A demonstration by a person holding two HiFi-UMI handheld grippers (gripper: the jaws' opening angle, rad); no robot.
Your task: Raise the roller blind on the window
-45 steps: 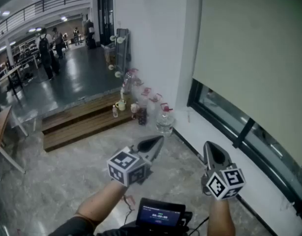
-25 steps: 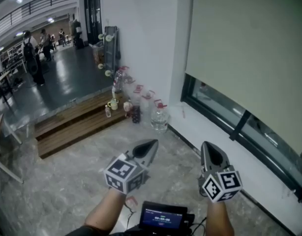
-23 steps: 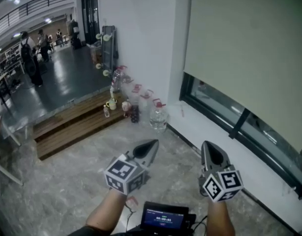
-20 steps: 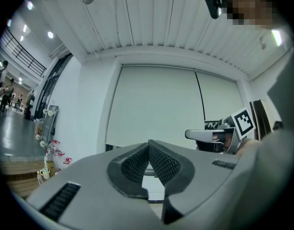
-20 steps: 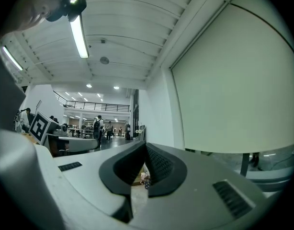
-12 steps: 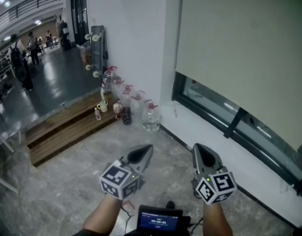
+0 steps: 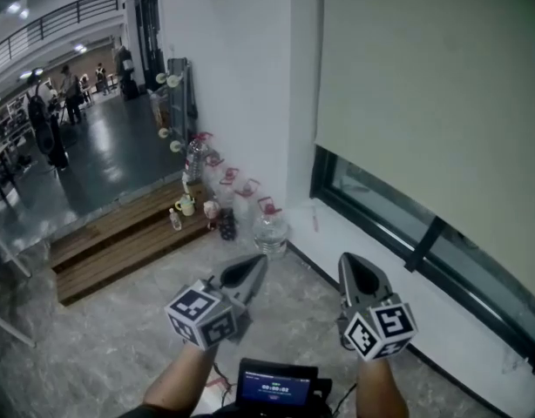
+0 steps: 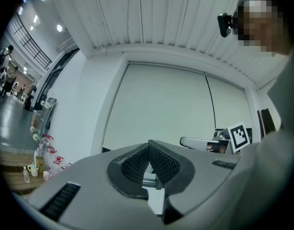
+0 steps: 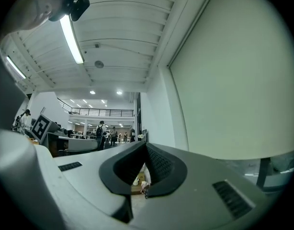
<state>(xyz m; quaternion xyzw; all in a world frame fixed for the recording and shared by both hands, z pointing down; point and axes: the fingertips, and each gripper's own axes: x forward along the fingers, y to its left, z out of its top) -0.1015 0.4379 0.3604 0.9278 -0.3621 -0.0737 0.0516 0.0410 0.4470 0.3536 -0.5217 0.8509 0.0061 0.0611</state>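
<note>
The roller blind (image 7: pixel 424 103) hangs at your 1 o'clock, covering most of the window (image 7: pixel 398 212) (a glass strip shows below). Your left hand-held gripper (image 7: pixel 253 266) and right hand-held gripper (image 7: pixel 351 266) are pressed together, empty, apart from it. Water bottles (image 7: pixel 269 229) stand at 11 o'clock.

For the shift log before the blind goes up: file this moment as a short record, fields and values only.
roller blind: lowered over most of the window, a strip of glass bare below its hem
left tongs: shut, empty, away from the blind
right tongs: shut, empty, away from the blind
clutter: water bottles beside a wooden step
task: blind not yet touched
</note>
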